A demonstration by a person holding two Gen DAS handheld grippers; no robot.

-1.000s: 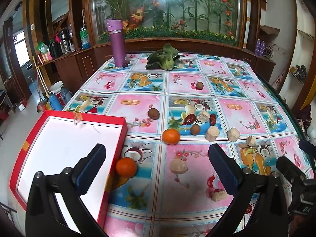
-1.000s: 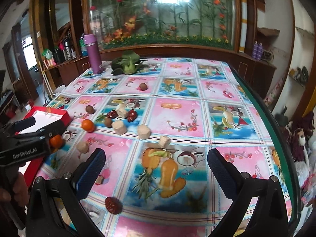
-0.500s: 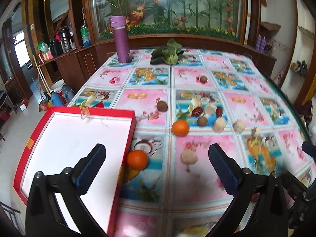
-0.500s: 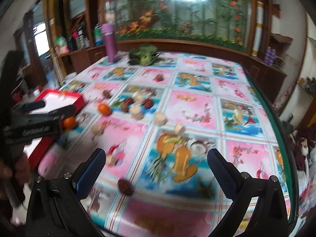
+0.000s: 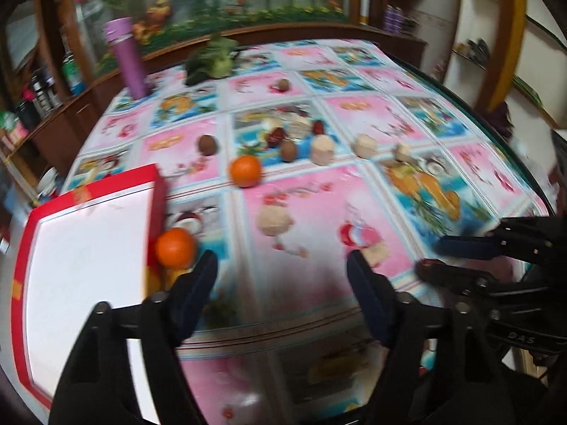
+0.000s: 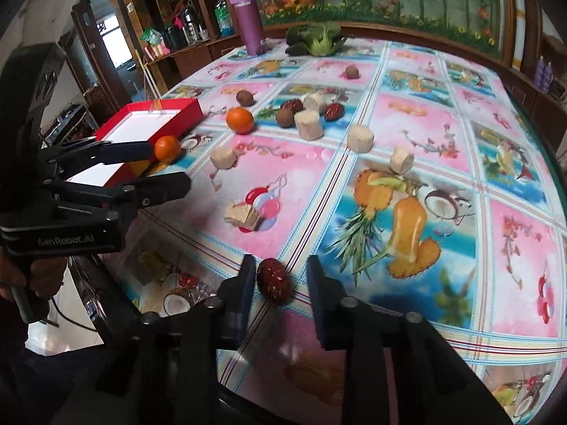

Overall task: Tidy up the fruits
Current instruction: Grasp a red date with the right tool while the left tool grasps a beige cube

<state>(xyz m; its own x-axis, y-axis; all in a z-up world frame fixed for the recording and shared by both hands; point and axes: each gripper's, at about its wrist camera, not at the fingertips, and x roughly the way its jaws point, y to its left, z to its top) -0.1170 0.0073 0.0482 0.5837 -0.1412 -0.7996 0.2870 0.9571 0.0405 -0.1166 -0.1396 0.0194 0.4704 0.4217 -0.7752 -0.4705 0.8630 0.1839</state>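
Right gripper (image 6: 280, 279) at near table edge, jaws part open, straddling red date (image 6: 274, 281); neither pad touching, nothing held. Date: small, light, wrinkled glossy skin, firm oval; likely rolls, so pinch across short middle. Left gripper (image 5: 281, 271) empty, jaws wide, hovering beside red box (image 5: 90, 198).

Oilcloth (image 6: 407, 134) slick, fruit-printed. Mid-table: pale cut chunks (image 6: 309, 124), rough, cylindrical. Oranges: nearer orange (image 6: 167, 148) against box wall, farther orange (image 6: 240, 119) loose; round, dimpled. Far: purple flask (image 6: 250, 21), leafy greens (image 6: 315, 39).
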